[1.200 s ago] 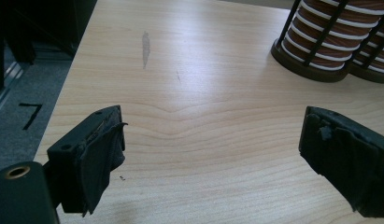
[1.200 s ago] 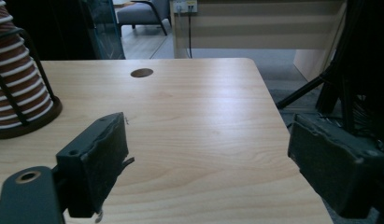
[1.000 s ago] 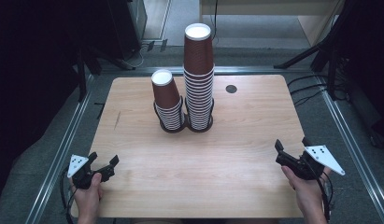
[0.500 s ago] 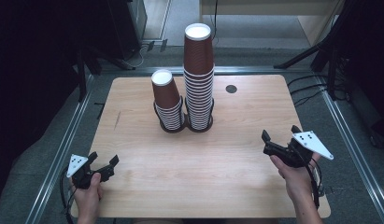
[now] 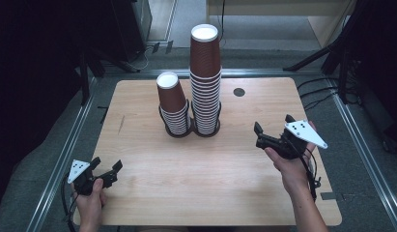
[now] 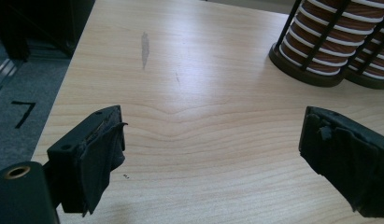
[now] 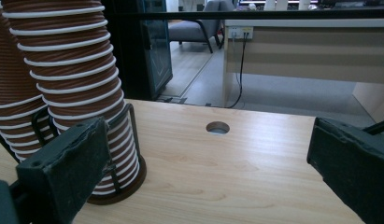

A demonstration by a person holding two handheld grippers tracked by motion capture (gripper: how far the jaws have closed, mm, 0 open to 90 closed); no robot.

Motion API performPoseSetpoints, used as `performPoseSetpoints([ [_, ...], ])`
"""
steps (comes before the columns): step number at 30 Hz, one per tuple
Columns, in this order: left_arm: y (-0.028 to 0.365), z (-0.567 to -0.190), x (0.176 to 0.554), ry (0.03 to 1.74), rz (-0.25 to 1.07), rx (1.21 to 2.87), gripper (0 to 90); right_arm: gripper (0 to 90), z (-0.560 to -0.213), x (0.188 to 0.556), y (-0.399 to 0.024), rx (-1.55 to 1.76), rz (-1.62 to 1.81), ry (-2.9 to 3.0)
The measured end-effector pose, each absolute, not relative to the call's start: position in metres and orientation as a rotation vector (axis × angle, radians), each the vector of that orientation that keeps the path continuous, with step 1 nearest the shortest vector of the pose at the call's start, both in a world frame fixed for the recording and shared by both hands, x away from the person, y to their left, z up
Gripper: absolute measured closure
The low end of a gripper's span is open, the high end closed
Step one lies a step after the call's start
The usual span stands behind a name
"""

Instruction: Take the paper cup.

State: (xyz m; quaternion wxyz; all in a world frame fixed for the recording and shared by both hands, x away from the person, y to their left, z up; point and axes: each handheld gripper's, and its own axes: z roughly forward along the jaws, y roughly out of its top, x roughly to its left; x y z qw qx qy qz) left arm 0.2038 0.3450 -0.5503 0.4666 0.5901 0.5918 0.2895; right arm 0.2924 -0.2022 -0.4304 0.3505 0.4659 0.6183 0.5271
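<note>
So compared with a second ago, my right gripper [image 5: 266, 135] has come up off the near right corner and moved in toward the middle of the tabletop [image 5: 210, 179], closer to the cups. Its jaws have just been opening, and now they stand wide apart with nothing between them. In the right gripper view I'm looking past both black jaws at the tall stack [image 7: 73, 88], which sits just beyond the left jaw, not touching it as far as I can tell.

My left gripper [image 5: 109, 174] hasn't budged, it's parked at the near left corner same as before. Its jaws are open too, nothing in them, and the left gripper view has bare wood between them with the holder bases off at the top right.

The cups haven't moved either. Counting things: two stacks of brown paper cups, both upside down, standing side by side and touching at the back middle of the tabletop. The short stack [image 5: 173, 104] is on the left, the tall stack [image 5: 205, 77] on the right. Each one sits in its own black wire holder [image 5: 179, 131], so two holders. I can't count single cups, the rims are too many and too fine. There's also one round hole [image 5: 239, 92] in the tabletop, to the right of the tall stack
</note>
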Motion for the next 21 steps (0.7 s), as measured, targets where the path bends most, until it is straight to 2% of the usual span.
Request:
performPoseSetpoints([
  [21,0.346,-0.551,0.206,1.463,0.696,1.441,7.3,0.0,-0.405,0.320,-0.149,1.139,1.395,1.627],
])
